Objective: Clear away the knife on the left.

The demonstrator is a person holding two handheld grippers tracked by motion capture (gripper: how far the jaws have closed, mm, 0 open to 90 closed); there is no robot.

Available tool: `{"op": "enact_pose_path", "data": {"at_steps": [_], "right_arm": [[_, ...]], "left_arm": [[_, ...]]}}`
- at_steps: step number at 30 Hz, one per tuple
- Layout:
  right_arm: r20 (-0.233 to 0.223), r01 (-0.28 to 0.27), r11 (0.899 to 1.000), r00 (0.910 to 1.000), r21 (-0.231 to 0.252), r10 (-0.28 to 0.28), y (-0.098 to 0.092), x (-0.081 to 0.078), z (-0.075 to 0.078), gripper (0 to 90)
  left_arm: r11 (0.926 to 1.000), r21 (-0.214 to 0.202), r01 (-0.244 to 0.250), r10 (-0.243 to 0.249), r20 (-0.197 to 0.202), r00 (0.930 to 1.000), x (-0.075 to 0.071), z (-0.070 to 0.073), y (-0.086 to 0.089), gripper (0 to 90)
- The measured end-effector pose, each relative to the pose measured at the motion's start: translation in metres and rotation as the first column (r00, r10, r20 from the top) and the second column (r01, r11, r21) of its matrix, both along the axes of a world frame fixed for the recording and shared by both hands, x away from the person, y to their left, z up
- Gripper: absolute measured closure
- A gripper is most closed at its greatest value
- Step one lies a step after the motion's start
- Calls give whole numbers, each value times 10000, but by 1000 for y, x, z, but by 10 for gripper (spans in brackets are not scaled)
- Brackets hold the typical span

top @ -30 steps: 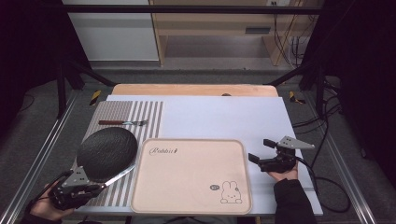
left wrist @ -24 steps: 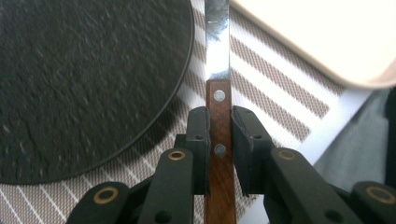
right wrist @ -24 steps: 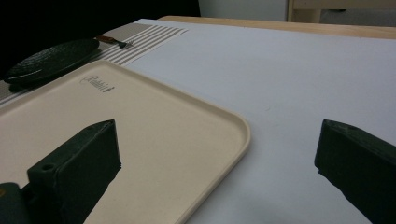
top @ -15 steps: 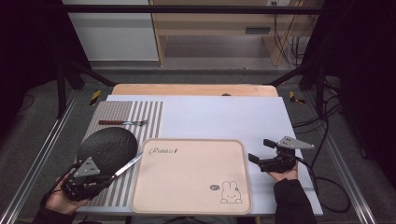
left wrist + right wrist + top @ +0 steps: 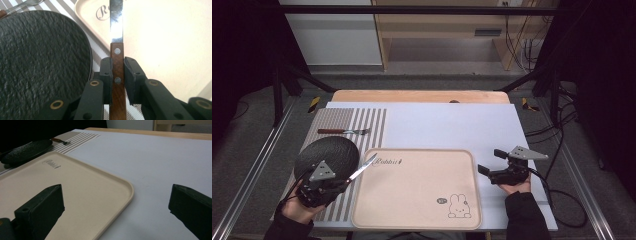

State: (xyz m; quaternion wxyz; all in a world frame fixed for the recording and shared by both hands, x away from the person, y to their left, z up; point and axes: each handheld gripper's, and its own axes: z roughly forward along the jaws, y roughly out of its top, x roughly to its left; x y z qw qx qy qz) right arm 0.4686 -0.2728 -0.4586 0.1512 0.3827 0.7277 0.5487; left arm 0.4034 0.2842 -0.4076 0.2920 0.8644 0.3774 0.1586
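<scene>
We count 1 knife [image 5: 116, 37] w/ a brown wooden handle, 1 fork [image 5: 344, 131] w/ a matching handle, so 2 pcs of cutlery. 1 black textured plate [image 5: 332, 152]. 1 beige tray [image 5: 422, 200] w/ a rabbit print. 1 striped placemat [image 5: 367, 120]. 1 white sheet [image 5: 452, 125] over the counter [image 5: 412, 96]. 2 grippers: left gripper [image 5: 337, 182], right gripper [image 5: 488, 161].
</scene>
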Motion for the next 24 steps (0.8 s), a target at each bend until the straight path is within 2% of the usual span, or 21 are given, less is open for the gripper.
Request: {"op": "enact_pose_path", "data": {"at_steps": [11,18,24], "right_arm": [[-17,-3,10000,10000,16,3,0,0,0,3],[-30,9,10000,10000,-5,-9,0,0,0,3],[-34,0,10000,10000,-29,0,0,0,0,3]], "left_arm": [[9984,-336,-462,464,78,9989,4,2,-19,771],[9983,-410,-425,429,68,9991,6,3,-32,771],[9968,-532,-590,589,-34,9983,8,0,-43,771]]}}
